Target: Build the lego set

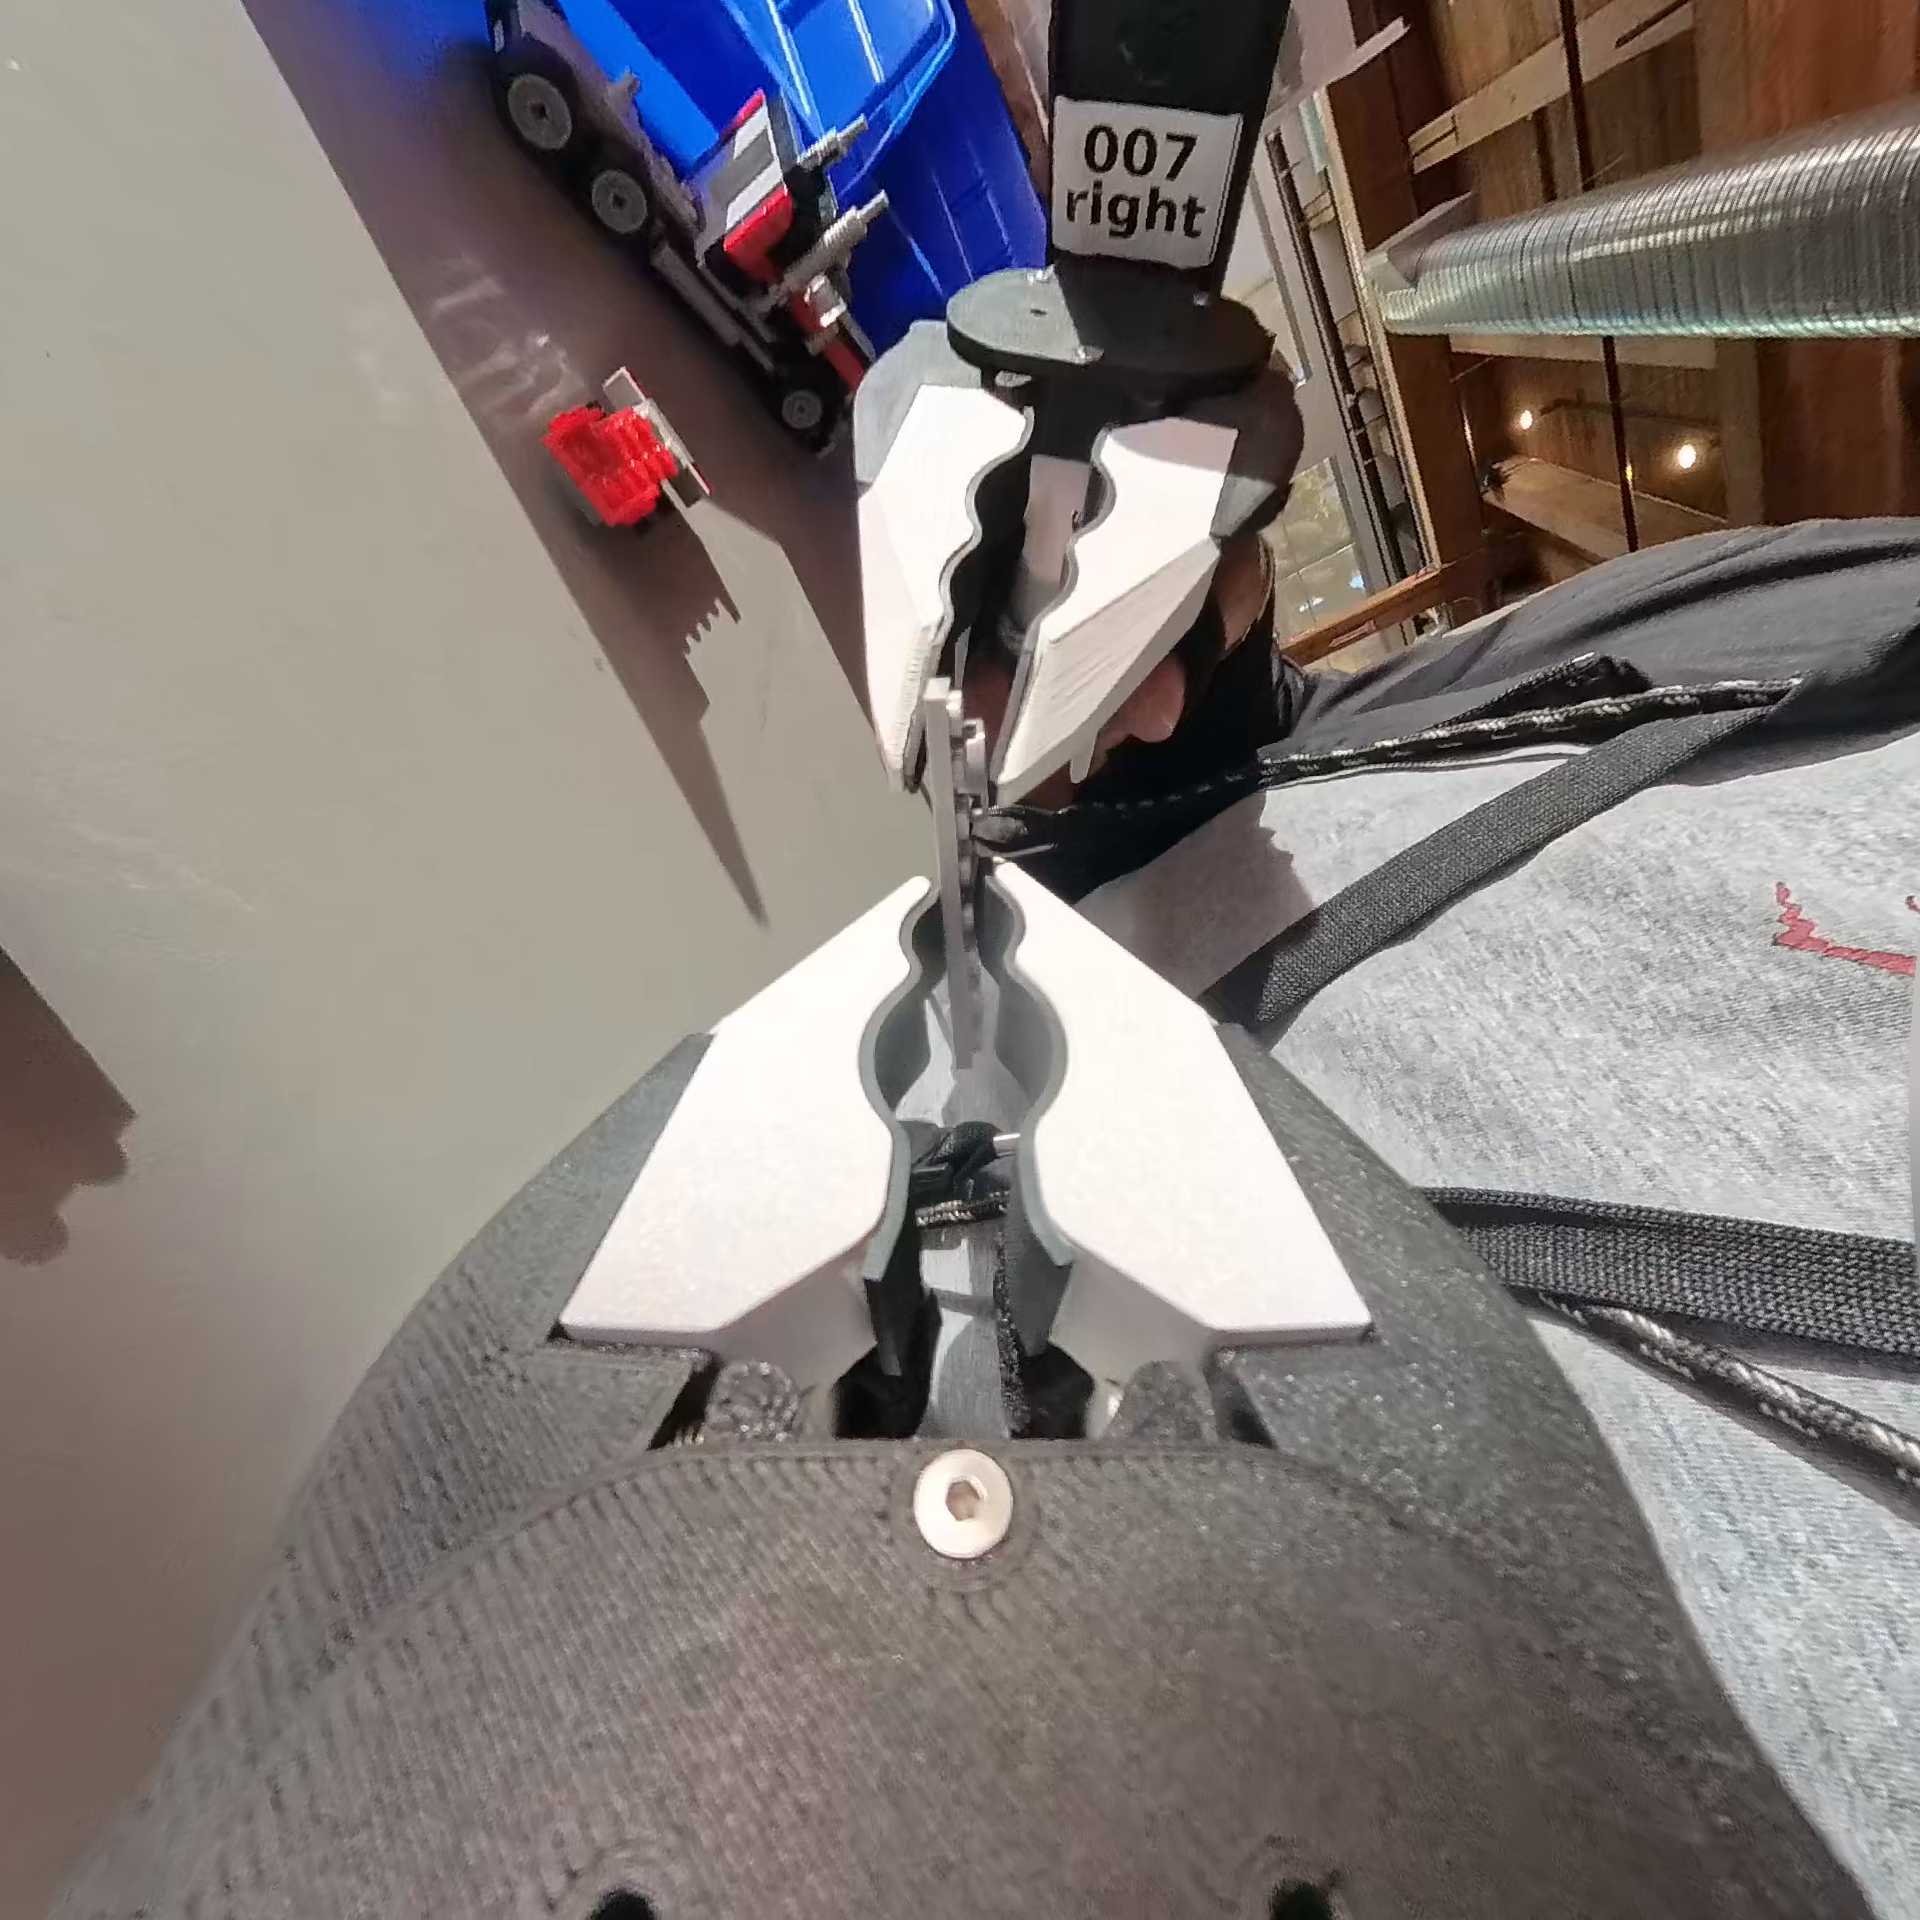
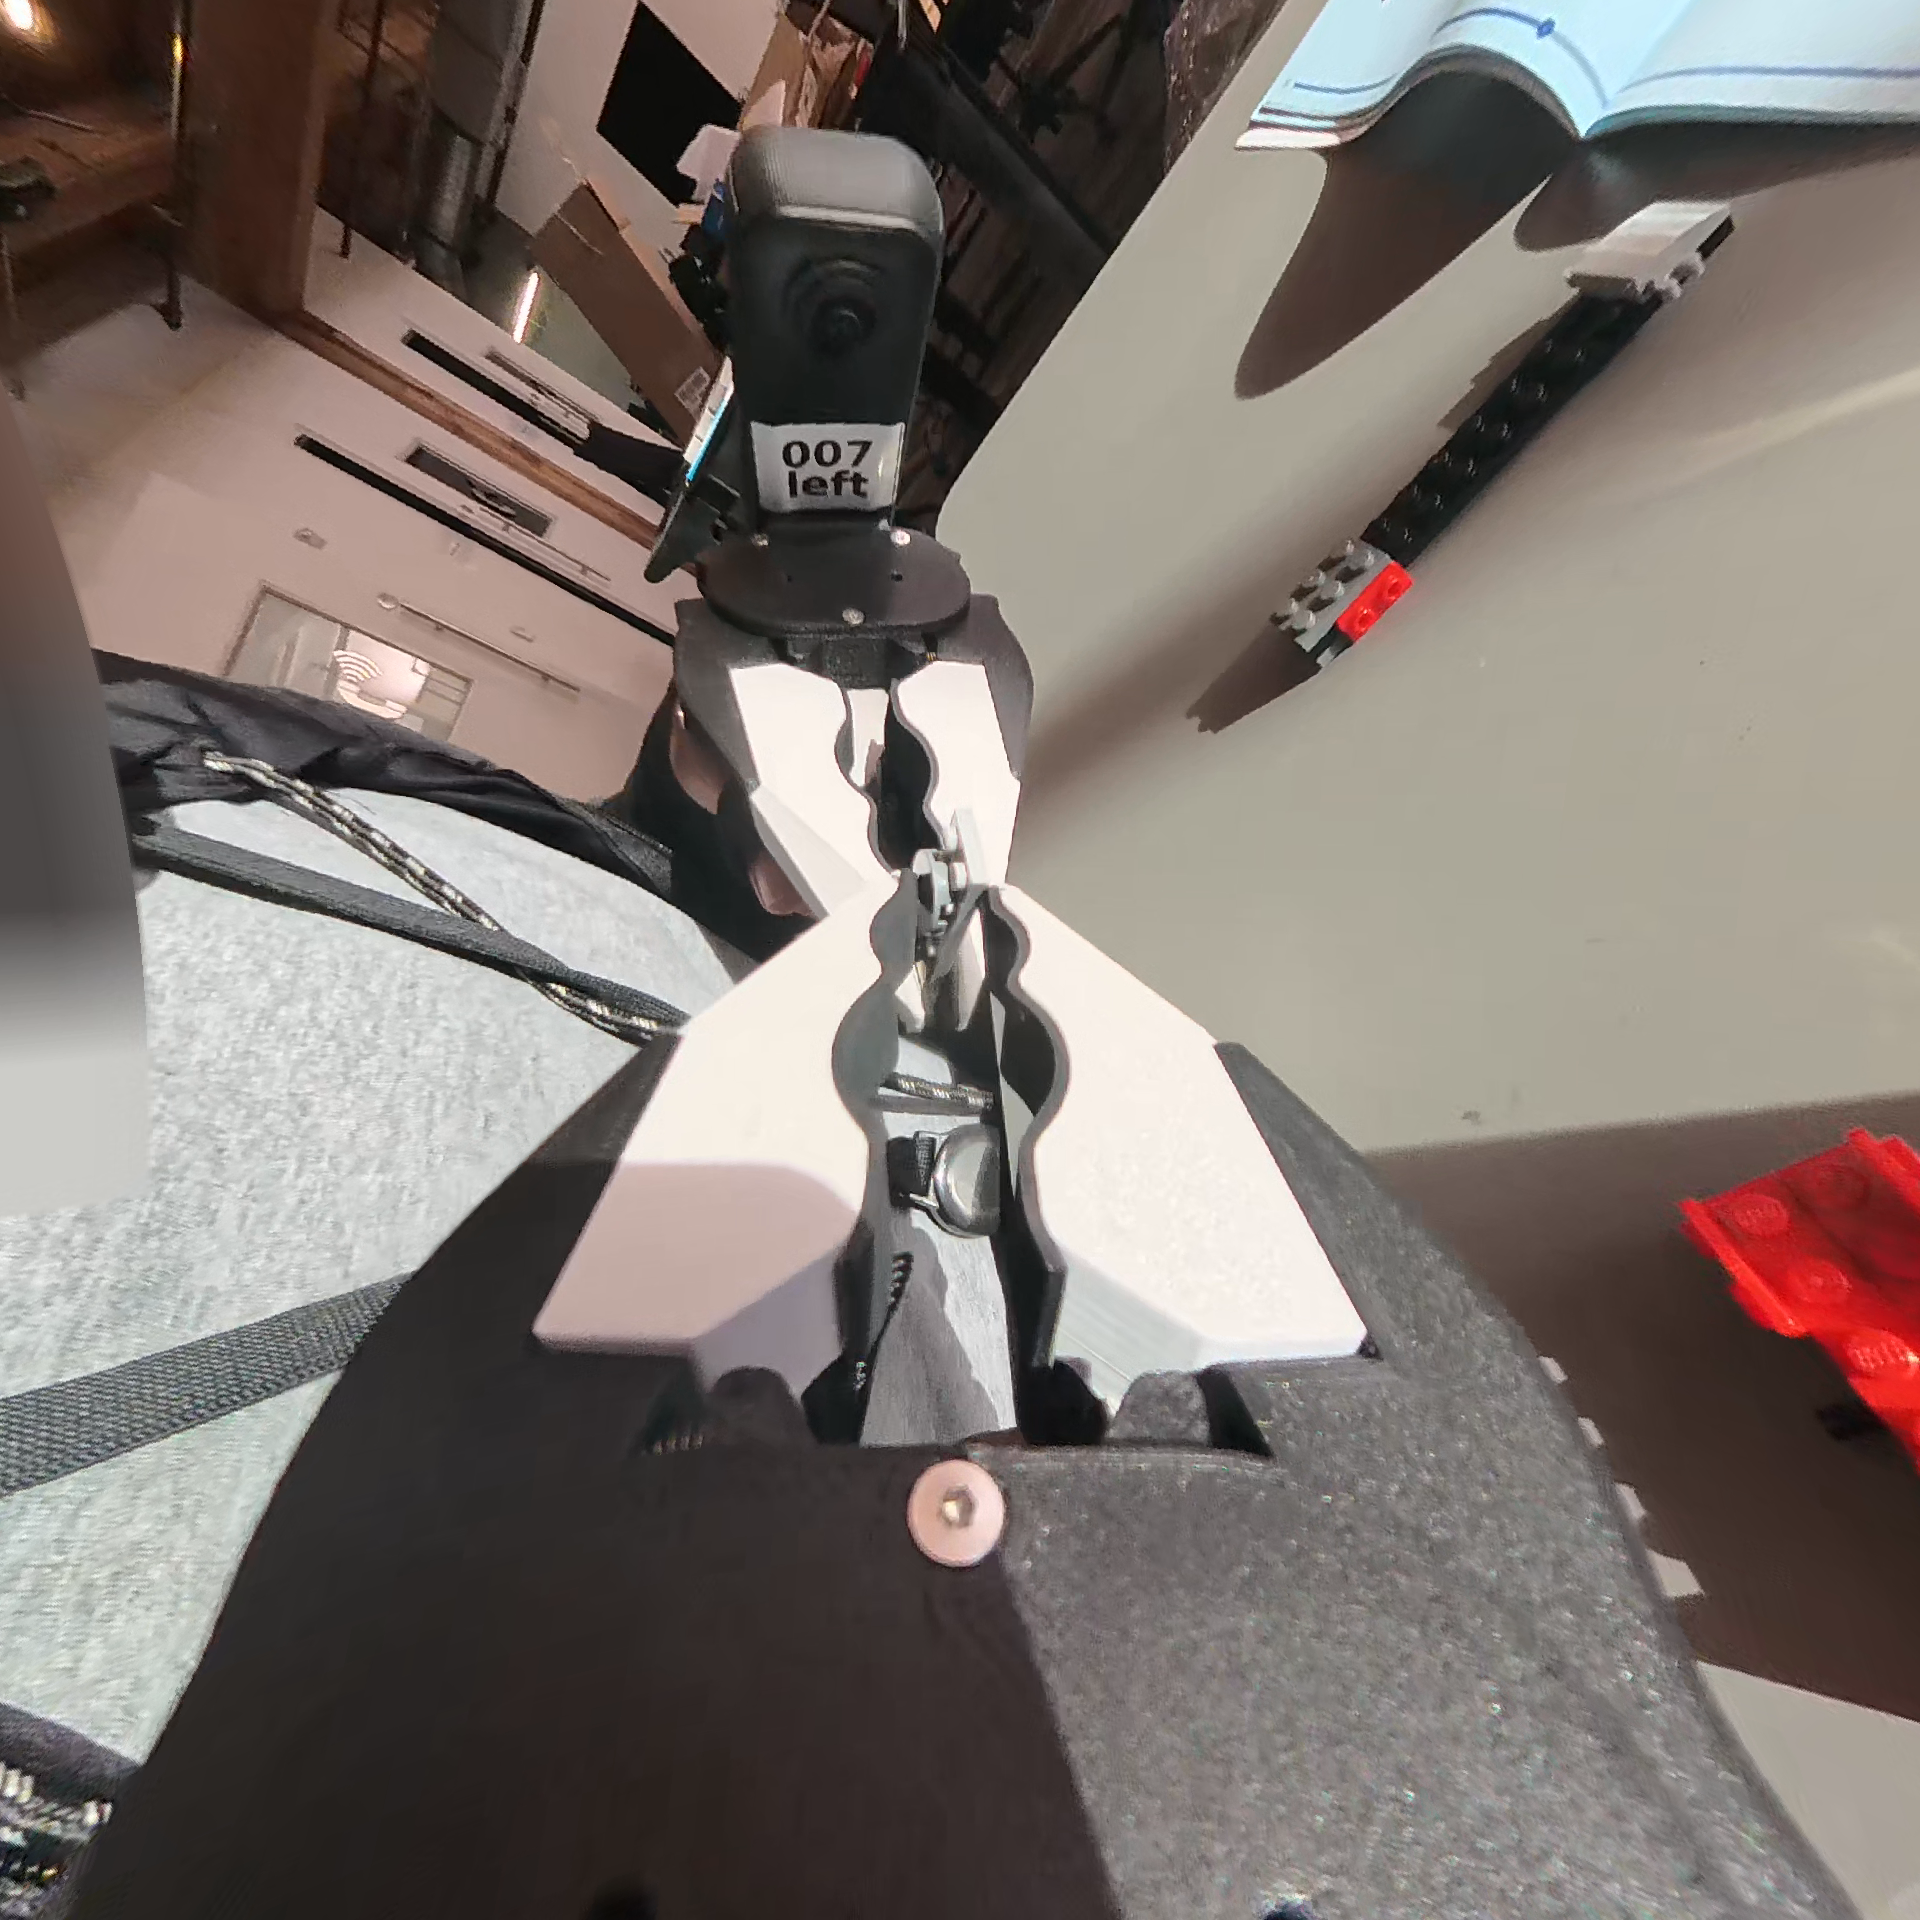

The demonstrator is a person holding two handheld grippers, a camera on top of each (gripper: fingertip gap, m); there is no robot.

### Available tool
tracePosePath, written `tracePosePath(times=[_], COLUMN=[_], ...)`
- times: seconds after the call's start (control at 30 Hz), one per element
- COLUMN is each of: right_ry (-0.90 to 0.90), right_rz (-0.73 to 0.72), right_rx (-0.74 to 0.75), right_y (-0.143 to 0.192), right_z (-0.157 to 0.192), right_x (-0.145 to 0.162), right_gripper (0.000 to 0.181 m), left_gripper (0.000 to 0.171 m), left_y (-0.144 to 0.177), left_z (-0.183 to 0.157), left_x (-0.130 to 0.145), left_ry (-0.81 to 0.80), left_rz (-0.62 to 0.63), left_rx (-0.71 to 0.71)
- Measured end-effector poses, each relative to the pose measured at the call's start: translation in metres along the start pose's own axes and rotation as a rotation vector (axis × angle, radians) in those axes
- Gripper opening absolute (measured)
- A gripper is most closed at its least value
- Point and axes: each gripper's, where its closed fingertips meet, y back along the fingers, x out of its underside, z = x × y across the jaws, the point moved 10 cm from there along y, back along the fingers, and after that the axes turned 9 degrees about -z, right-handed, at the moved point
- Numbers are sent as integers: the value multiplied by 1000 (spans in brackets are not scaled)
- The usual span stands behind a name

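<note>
My left gripper (image 1: 961,883) is shut on a thin grey lego plate (image 1: 954,966), seen edge-on and held in the air in front of a person's grey shirt. My right gripper (image 1: 961,774) faces it tip to tip from above. In the right wrist view my right gripper (image 2: 940,912) is shut on a small grey lego piece (image 2: 935,883), held against the plate (image 2: 968,836). The left gripper (image 2: 932,871) shows just beyond it. Where the two pieces meet is mostly hidden by the fingers.
On the grey table (image 1: 312,727) stand a blue, black and red lego truck (image 1: 707,239), a red and grey brick cluster (image 1: 618,462) and a blue bin (image 1: 831,125). The right wrist view shows a long black lego assembly (image 2: 1455,488), a red plate (image 2: 1829,1288) and an open booklet (image 2: 1558,73). My two grippers' fingertips are within a few centimetres of each other.
</note>
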Motion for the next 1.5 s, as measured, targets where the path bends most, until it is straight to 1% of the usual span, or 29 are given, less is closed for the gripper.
tracePosePath(times=[0.33,0.5,0.77,0.93,1.13,1.33,1.5], right_ry=[63,90,43,-8,-11,-32,-52], right_rz=[66,98,156,133,153,197,223], right_rx=[21,29,-44,-75,-96,-160,-166], right_y=[-1,0,1,3,3,4,4], right_z=[0,0,-2,-5,-6,-3,-5], right_x=[3,4,6,5,6,7,8], right_gripper=[14,14,12,11,10,9,9], left_gripper=[5,4,4,5,4,5,4], left_y=[-1,-4,-7,-8,-9,-11,-13], left_z=[1,4,4,5,4,-3,-5], left_x=[2,5,6,5,6,6,5], left_ry=[9,50,53,77,69,11,-38], left_rz=[97,124,211,201,221,285,328], left_rx=[-12,22,78,108,107,117,84])
